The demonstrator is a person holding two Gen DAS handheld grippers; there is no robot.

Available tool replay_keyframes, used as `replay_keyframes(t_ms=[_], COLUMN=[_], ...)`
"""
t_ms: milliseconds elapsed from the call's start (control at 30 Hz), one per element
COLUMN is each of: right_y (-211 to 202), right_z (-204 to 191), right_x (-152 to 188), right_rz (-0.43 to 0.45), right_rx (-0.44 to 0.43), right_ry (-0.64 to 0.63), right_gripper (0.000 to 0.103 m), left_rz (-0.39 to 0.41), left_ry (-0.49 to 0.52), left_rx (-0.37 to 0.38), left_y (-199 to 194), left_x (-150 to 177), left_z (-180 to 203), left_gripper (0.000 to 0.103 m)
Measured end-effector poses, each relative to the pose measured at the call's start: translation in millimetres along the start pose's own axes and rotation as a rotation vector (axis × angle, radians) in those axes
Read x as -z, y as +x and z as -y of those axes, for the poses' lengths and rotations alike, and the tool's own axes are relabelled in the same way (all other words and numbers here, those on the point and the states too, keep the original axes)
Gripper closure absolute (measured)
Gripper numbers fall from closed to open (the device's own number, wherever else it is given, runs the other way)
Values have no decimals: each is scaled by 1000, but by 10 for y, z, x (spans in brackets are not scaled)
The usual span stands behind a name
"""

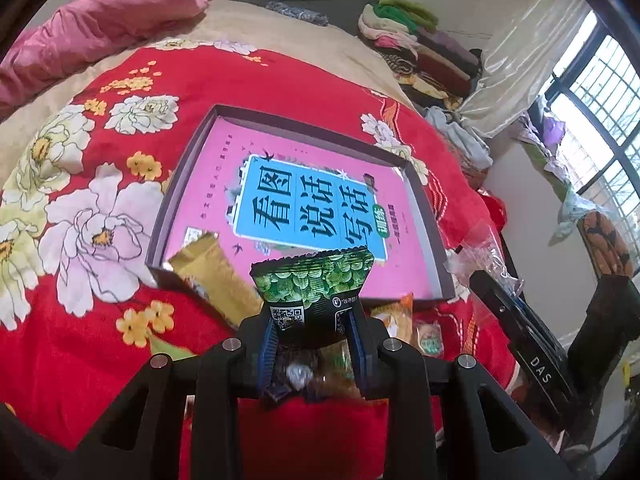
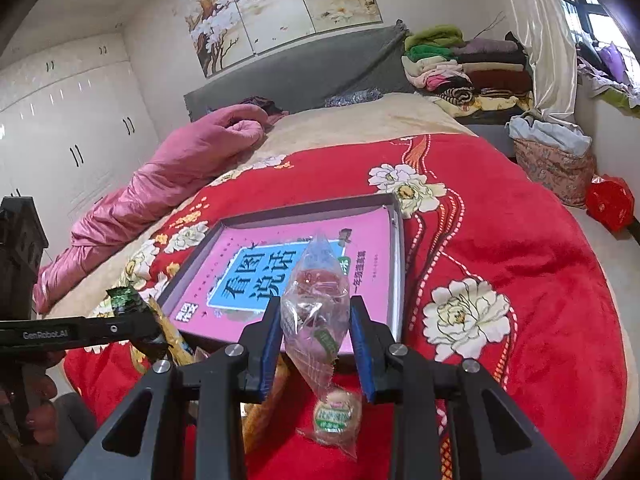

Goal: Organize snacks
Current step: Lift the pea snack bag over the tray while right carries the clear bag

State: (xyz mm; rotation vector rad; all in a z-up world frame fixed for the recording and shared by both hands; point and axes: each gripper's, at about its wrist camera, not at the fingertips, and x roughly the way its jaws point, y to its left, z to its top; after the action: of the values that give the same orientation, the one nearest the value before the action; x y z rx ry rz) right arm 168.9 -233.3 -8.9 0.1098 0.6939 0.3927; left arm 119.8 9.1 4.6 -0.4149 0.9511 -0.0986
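Bed's red floral quilt carries tray dead ahead: left tool clenches green snack packet, right tool clenches clear pastry bag, both just short of its near rim.

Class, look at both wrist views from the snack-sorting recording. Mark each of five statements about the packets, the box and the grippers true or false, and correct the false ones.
1. The left gripper holds a green snack packet. True.
2. The right gripper is empty. False: its fingers close on a clear plastic packet.
3. The shallow box has a pink book cover lying in it. True.
4. The box is already full of snacks. False: no snack lies in it yet.
5. The box sits on a bare wooden table. False: it rests on a red floral blanket.
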Motion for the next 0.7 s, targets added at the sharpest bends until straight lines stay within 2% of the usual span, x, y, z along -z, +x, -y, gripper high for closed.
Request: replay_keyframes(t_ms=[467, 700], right_y=[194, 319], right_z=[5, 3], right_x=[-157, -207], right_rz=[15, 6], right_rx=[-14, -21], right_ry=[16, 17], right_gripper=[70, 70], left_rz=[57, 60], left_ry=[-28, -33], left_rx=[-25, -52], left_y=[140, 250], left_x=[-320, -443], left_z=[14, -5], left_gripper=[71, 71])
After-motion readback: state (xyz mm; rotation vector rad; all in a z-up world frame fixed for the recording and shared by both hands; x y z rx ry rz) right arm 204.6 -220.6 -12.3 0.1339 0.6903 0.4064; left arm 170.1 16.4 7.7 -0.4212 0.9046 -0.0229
